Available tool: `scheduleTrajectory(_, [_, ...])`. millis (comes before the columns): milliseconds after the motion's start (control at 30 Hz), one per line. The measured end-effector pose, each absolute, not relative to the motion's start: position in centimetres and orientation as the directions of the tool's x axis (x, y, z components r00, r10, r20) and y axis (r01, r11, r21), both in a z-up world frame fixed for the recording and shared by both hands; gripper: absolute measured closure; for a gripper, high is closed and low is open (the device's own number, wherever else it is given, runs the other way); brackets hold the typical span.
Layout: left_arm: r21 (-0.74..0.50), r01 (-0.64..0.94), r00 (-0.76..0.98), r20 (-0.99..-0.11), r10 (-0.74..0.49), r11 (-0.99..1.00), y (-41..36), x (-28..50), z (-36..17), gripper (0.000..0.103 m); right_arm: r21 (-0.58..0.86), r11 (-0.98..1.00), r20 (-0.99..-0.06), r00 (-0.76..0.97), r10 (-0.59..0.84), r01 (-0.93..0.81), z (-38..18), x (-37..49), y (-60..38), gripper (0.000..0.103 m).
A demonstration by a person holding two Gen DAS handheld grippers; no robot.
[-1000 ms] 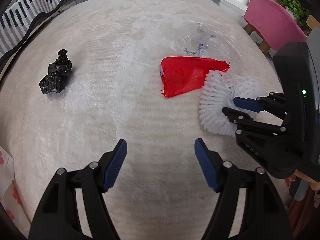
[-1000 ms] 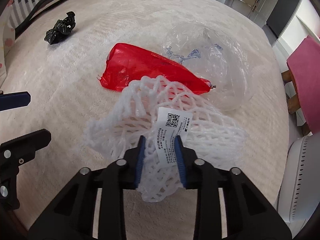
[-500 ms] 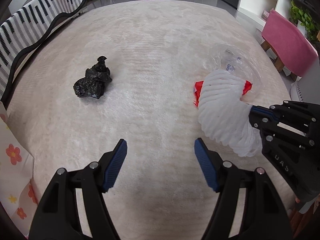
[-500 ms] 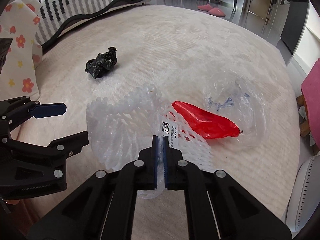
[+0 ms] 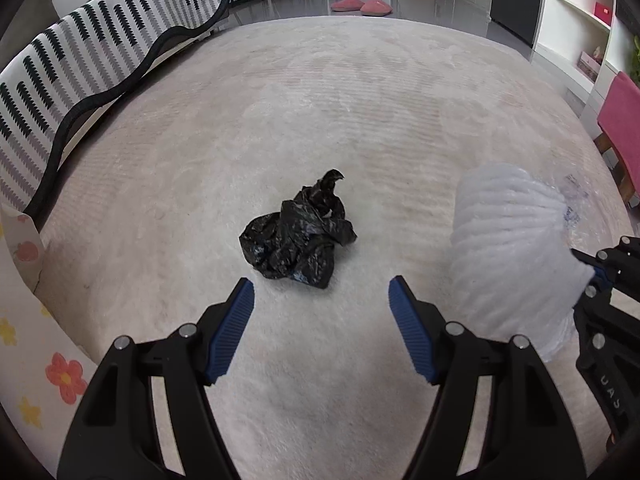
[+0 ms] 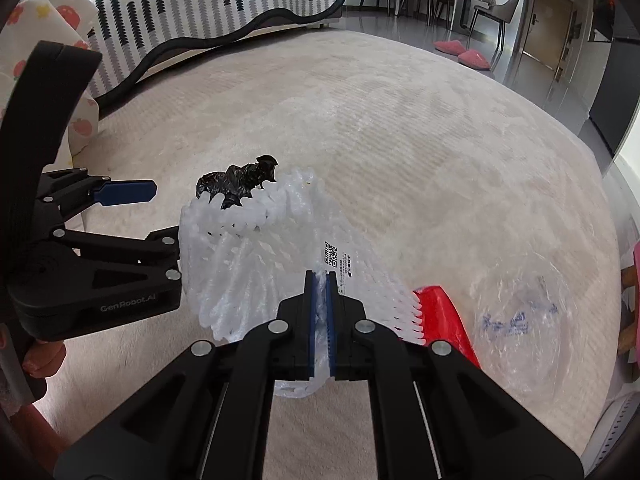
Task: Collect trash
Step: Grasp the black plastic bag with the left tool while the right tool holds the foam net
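Observation:
My right gripper [image 6: 319, 280] is shut on a white foam net sleeve [image 6: 256, 264] and holds it above the carpet; the sleeve also shows in the left wrist view [image 5: 508, 248]. My left gripper [image 5: 321, 296] is open and empty, just short of a crumpled black plastic bag [image 5: 298, 236] lying on the carpet. The black bag [image 6: 236, 180] is partly hidden behind the sleeve in the right wrist view. A red plastic bag [image 6: 448, 320] and a clear plastic bag [image 6: 532, 320] lie on the carpet to the right.
A cream carpet [image 5: 320, 100] covers the floor. A striped sofa cover [image 5: 80, 52] runs along the left. A flower-print cloth [image 5: 24, 320] is at the near left. A pink chair [image 5: 620, 128] stands right. Pink slippers [image 5: 360, 6] lie far back.
Both grippers swung left. The black bag now sits centred before my open left gripper. The right gripper closed on the foam sleeve and lifted it off the red bag.

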State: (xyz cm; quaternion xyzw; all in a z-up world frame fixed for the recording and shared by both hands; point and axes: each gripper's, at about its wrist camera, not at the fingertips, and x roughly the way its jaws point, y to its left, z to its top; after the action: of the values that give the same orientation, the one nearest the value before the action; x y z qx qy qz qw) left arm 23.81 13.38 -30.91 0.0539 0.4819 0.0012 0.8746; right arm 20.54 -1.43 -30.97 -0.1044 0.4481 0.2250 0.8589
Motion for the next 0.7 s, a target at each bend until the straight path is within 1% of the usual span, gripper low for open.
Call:
scheduleTrajectory(100, [0.102, 0.045, 0.527, -0.847, 0.063, 0.994, 14.2, 26.1, -32.1, 0.035, 0.023, 0.877, -0.82, 0.493, 0.291, -0.481, -31.6, 22.2, -0.2, 0.099])
scheduleTrajectory(167, [0.102, 0.045, 0.517, -0.853, 0.064, 0.994, 14.6, 27.4, -32.8, 0.04, 0.024, 0.877, -0.821, 0.491, 0.292, -0.481, -31.9, 23.1, 0.3, 0.099])
scheduleTrajectory(200, [0.1, 0.046, 0.512, -0.857, 0.063, 0.994, 14.6, 27.9, -33.1, 0.045, 0.024, 0.877, -0.821, 0.491, 0.291, -0.48, -32.0, 23.5, 0.4, 0.099])
scheduleTrajectory(233, [0.1, 0.048, 0.507, -0.86, 0.062, 0.994, 14.7, 28.3, -33.5, 0.054, 0.025, 0.877, -0.821, 0.491, 0.291, -0.479, -32.1, 23.9, 0.6, 0.099])
scheduleTrajectory(300, [0.1, 0.053, 0.491, -0.869, 0.061, 0.994, 14.8, 29.1, -34.3, 0.067, 0.028, 0.879, -0.822, 0.489, 0.291, -0.477, -32.3, 24.4, 0.7, 0.099])
scheduleTrajectory(367, [0.102, 0.052, 0.479, -0.875, 0.065, 0.993, 14.9, 29.6, -35.1, 0.071, 0.03, 0.88, -0.824, 0.486, 0.29, -0.474, -32.5, 24.8, 0.9, 0.1])
scheduleTrajectory(433, [0.109, 0.054, 0.468, -0.881, 0.072, 0.993, 14.7, 29.9, -35.9, 0.082, 0.028, 0.881, -0.827, 0.484, 0.287, -0.473, -32.7, 25.0, 0.9, 0.1])
scheduleTrajectory(500, [0.122, 0.062, 0.469, -0.88, 0.079, 0.991, 14.5, 29.9, -36.2, 0.09, 0.03, 0.881, -0.83, 0.48, 0.285, -0.472, -32.9, 25.0, 1.0, 0.1])
scheduleTrajectory(567, [0.136, 0.08, 0.481, -0.873, 0.081, 0.988, 14.2, 29.2, -36.0, 0.094, 0.029, 0.881, -0.833, 0.475, 0.282, -0.472, -33.1, 24.9, 0.9, 0.1])
scheduleTrajectory(700, [0.144, 0.106, 0.503, -0.861, 0.072, 0.984, 13.5, 27.4, -34.9, 0.096, 0.043, 0.883, -0.837, 0.467, 0.287, -0.467, -33.1, 24.7, 0.8, 0.1])
